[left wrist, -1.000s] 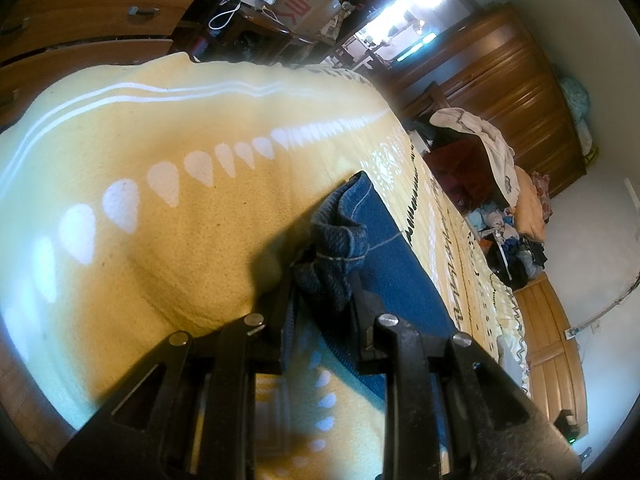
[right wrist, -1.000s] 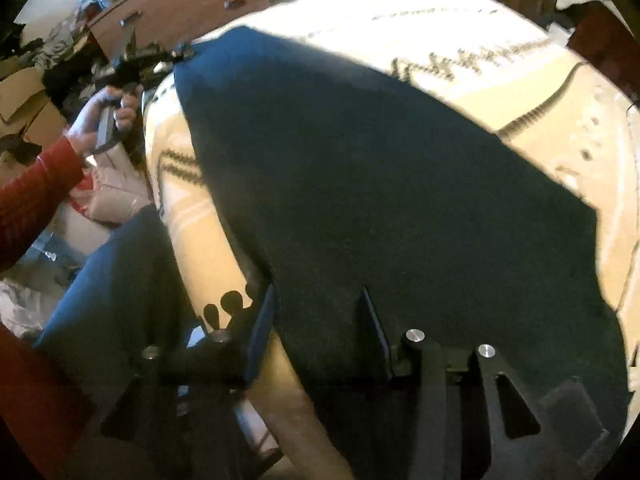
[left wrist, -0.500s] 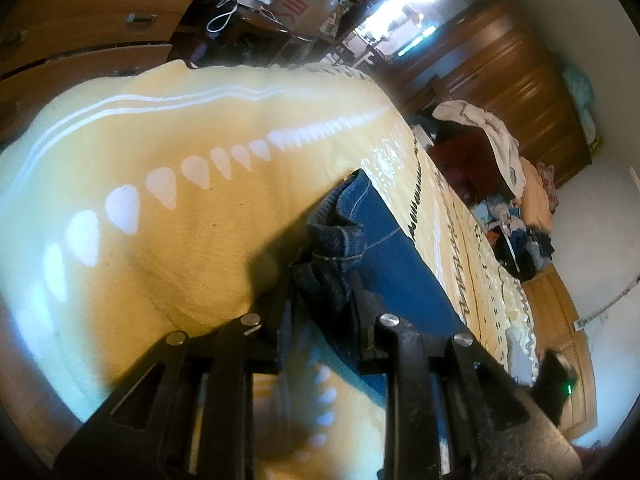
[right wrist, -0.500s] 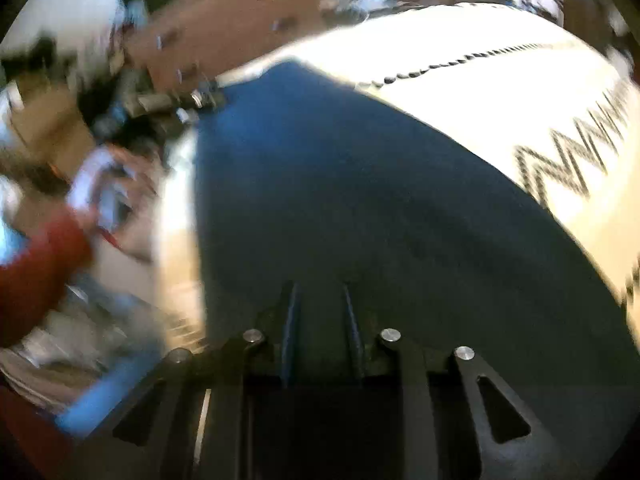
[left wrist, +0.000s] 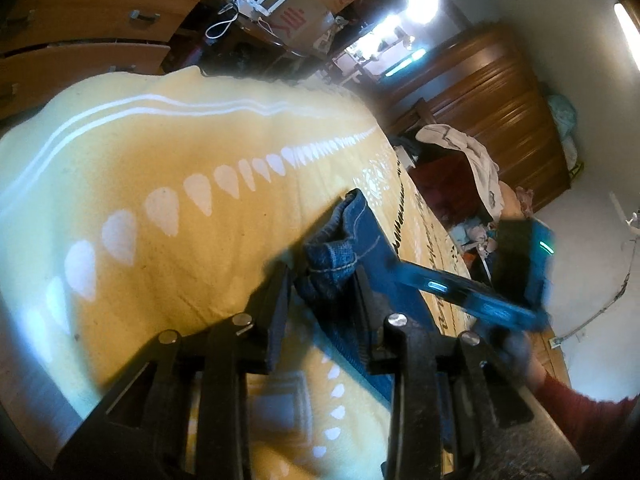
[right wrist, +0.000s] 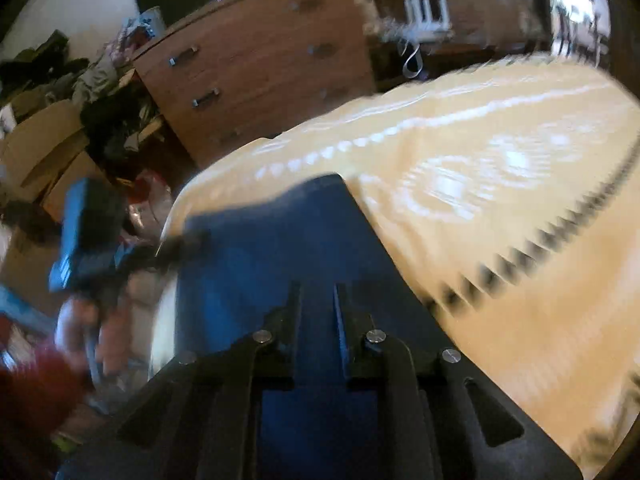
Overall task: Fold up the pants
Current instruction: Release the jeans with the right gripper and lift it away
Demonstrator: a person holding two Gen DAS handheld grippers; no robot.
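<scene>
Right claw [right wrist: 316,300] swung nearer left claw [left wrist: 320,280], both clamping pants [left wrist: 340,256] (no legible labels)

Looks like I'm in someone's bedroom: yellow blanket [left wrist: 168,184] on a bed, wooden dresser [right wrist: 256,72], wardrobe [left wrist: 500,108], clothes piled around.

The right gripper [right wrist: 316,300] is closed on blue pants [right wrist: 280,240] lying at the yellow bedspread's [right wrist: 520,240] near-left corner. A wooden dresser [right wrist: 256,76] stands beyond.

Black left claw [left wrist: 322,280] — silver screws; sleeve [left wrist: 580,408] seemingly red.
</scene>
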